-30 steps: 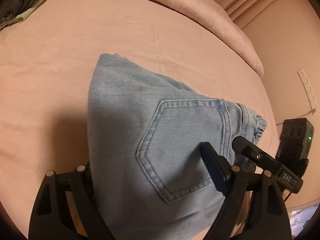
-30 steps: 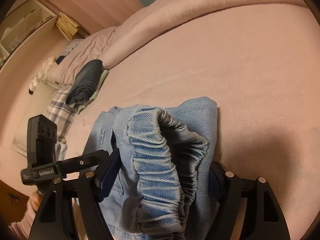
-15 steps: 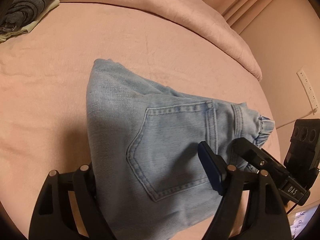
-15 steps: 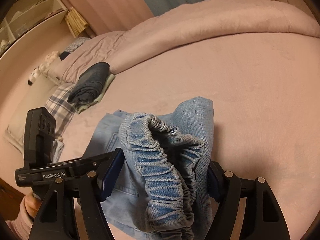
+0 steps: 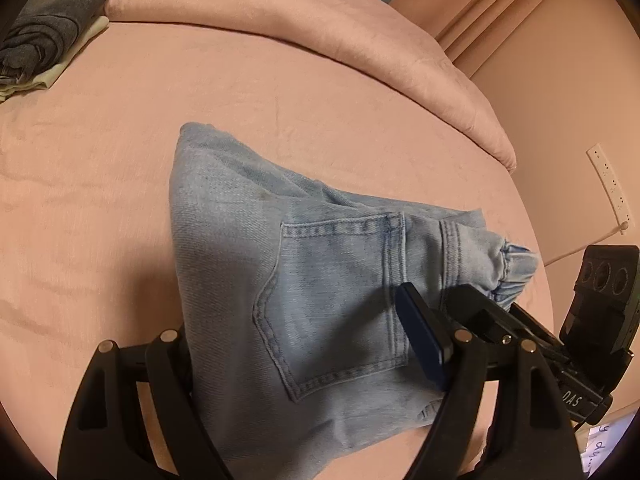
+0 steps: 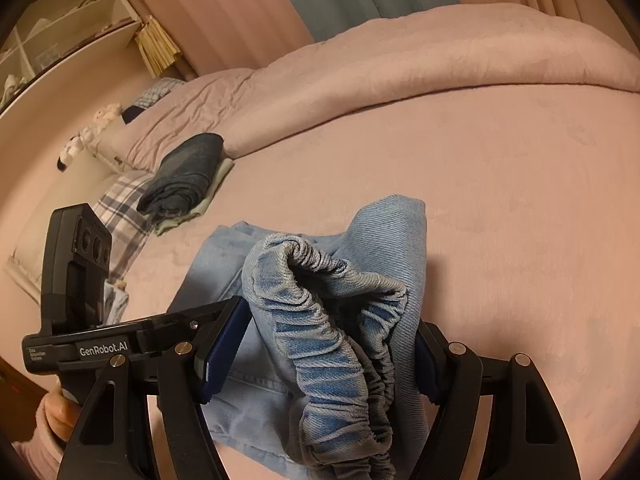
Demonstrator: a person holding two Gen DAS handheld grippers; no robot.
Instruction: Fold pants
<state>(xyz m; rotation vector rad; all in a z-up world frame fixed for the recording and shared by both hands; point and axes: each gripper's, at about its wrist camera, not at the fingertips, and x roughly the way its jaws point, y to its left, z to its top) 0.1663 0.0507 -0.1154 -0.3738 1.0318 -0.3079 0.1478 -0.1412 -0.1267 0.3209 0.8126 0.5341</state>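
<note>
Light blue denim pants (image 5: 320,280) lie folded into a short bundle on the pink bed (image 5: 200,80), back pocket up. My left gripper (image 5: 304,344) has its fingers spread wide, the pants lying between them; its left finger is hidden under the cloth. In the right wrist view the elastic waistband (image 6: 332,320) bunches up between the spread fingers of my right gripper (image 6: 320,360). Whether either gripper clamps the cloth does not show. The other gripper's body (image 6: 80,344) appears at the left.
A folded dark garment on a pale cloth (image 5: 48,32) (image 6: 184,176) lies at the far left of the bed. A rolled pink duvet (image 5: 320,32) runs along the far edge. Plaid pillow (image 6: 124,208), shelves (image 6: 60,32) and a wall power strip (image 5: 608,184) stand around.
Both grippers have pulled back and tilted up, so the pants sit farther away and more of the bed shows. The pants bundle has turned a little; the waistband end now points right.
</note>
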